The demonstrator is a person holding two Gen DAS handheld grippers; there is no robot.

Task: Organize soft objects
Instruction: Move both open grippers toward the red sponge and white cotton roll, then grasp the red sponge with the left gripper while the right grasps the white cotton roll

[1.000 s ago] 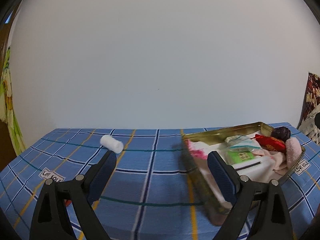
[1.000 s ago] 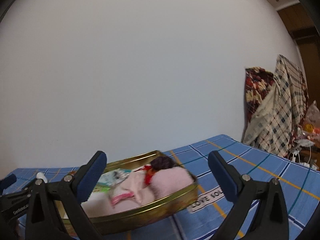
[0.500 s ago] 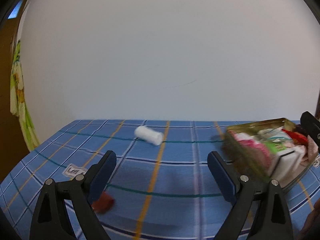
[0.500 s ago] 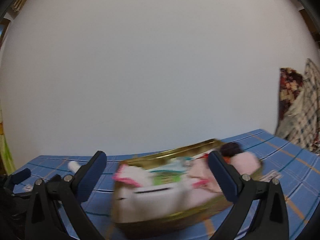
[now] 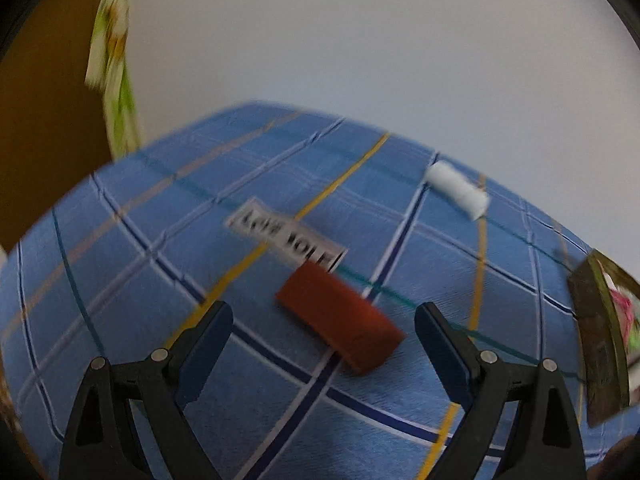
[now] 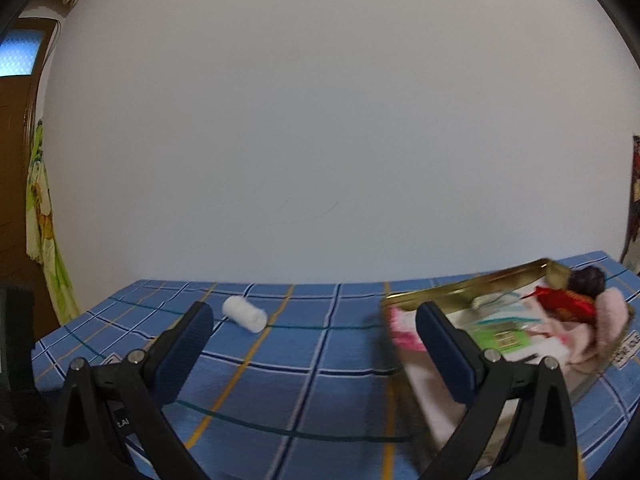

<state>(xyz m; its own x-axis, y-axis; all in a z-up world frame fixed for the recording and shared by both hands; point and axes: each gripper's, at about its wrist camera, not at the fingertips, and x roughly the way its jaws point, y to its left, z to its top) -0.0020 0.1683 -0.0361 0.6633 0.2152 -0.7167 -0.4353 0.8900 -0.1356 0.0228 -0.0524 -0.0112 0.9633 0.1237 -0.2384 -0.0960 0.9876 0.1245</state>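
Note:
A red-brown soft block (image 5: pixel 340 316) lies on the blue checked cloth (image 5: pixel 160 240), just ahead of my open, empty left gripper (image 5: pixel 324 336). A white roll (image 5: pixel 458 190) lies farther back; it also shows in the right wrist view (image 6: pixel 245 314). A gold tin (image 6: pixel 464 292) at the right holds several soft things: a pink cloth (image 6: pixel 404 332), a red pouch (image 6: pixel 564 306), a dark ball (image 6: pixel 588 278) and a pale pink pad (image 6: pixel 608 316). My right gripper (image 6: pixel 314 340) is open and empty, above the cloth left of the tin.
A white wall stands behind the cloth-covered surface. A green-yellow cloth (image 6: pixel 42 216) hangs by a brown door (image 6: pixel 12 152) at the left. The tin's edge (image 5: pixel 596 332) shows at the right of the left wrist view. A printed label (image 5: pixel 286 236) lies on the cloth.
Both grippers have swung left. The left one has tipped down over the red-brown block, which now lies between its fingers' line. The tin has slid to the right in both views.

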